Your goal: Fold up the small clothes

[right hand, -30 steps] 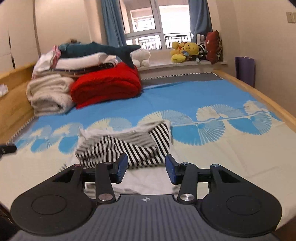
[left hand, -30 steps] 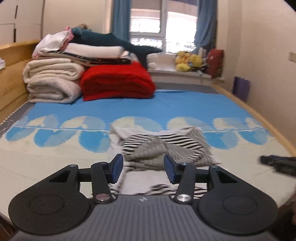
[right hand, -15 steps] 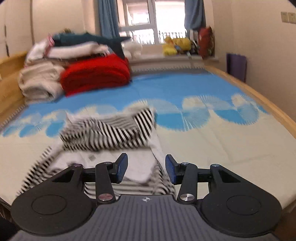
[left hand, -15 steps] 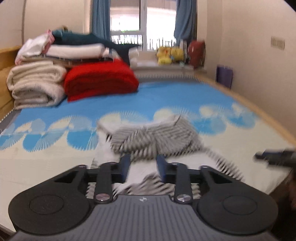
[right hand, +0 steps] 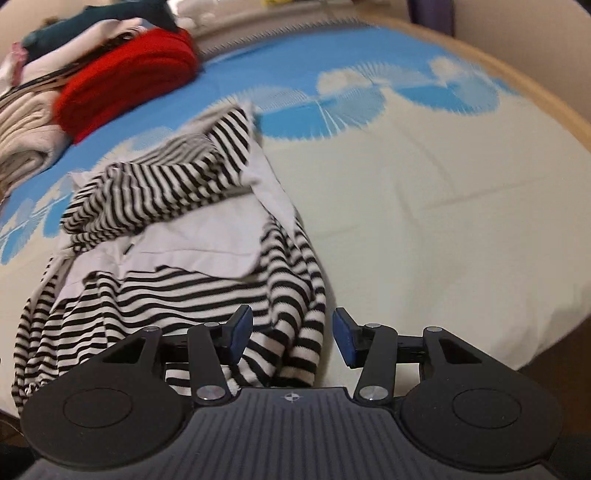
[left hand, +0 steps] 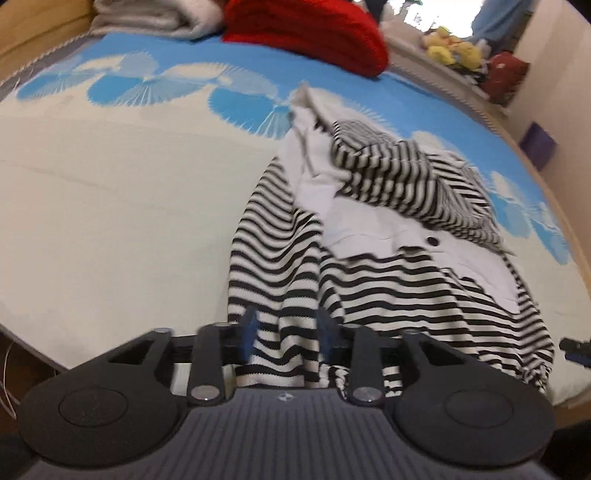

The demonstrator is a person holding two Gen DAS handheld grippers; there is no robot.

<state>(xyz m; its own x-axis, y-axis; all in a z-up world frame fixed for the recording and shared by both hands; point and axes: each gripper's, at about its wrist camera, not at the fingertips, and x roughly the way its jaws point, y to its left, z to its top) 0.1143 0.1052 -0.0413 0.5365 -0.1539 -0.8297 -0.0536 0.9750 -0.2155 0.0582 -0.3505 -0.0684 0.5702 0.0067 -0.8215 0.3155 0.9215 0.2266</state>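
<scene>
While opening over the near hem, left gripper (left hand: 286,334) jaws apart, striped cloth between the blue pads but not pinched; right gripper (right hand: 293,338) likewise widening, nothing clamped, a hem fold of the striped top (right hand: 192,295) lying just under the gap. Crumpled black-and-white garment with white panel near the bed's front edge, on the cream part of the blue fan-print bedspread (right hand: 424,206). Probably poised at both hem corners for a spread. Red blanket (left hand: 306,33) far behind.
</scene>
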